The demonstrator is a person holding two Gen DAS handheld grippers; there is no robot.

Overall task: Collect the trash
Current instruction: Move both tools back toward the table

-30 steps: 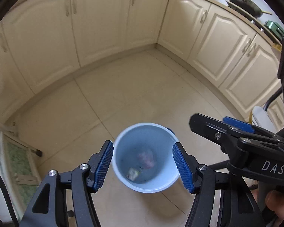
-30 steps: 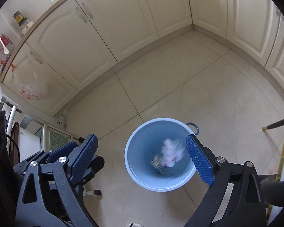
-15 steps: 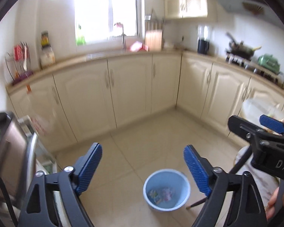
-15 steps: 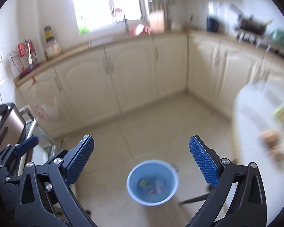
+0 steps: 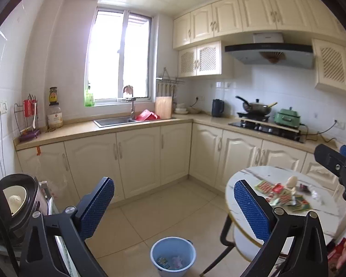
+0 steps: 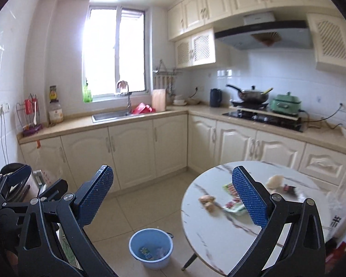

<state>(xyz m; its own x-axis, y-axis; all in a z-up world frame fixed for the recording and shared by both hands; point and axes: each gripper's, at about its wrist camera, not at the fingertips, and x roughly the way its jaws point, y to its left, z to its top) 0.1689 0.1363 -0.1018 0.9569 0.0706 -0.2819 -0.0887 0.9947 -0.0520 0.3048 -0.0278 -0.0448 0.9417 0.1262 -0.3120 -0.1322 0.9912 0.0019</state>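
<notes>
1. Left hand-held gripper (image 5: 173,207), jaws just widened, stands open and empty.
2. Right hand-held gripper (image 6: 171,198) gapes empty too.
3. Snack wrappers (image 5: 281,195) litter the round marble tabletop (image 5: 242,180).
4. More trash lies inside the blue bin (image 5: 173,255) on the floor.

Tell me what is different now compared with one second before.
Both claws, left and right, rose from just above the blue bucket and tilted up to face the kitchen and the round table. The left claw's jaws have just been opening, empty. The trash stays inside the bucket, wrappers on the table.
</notes>
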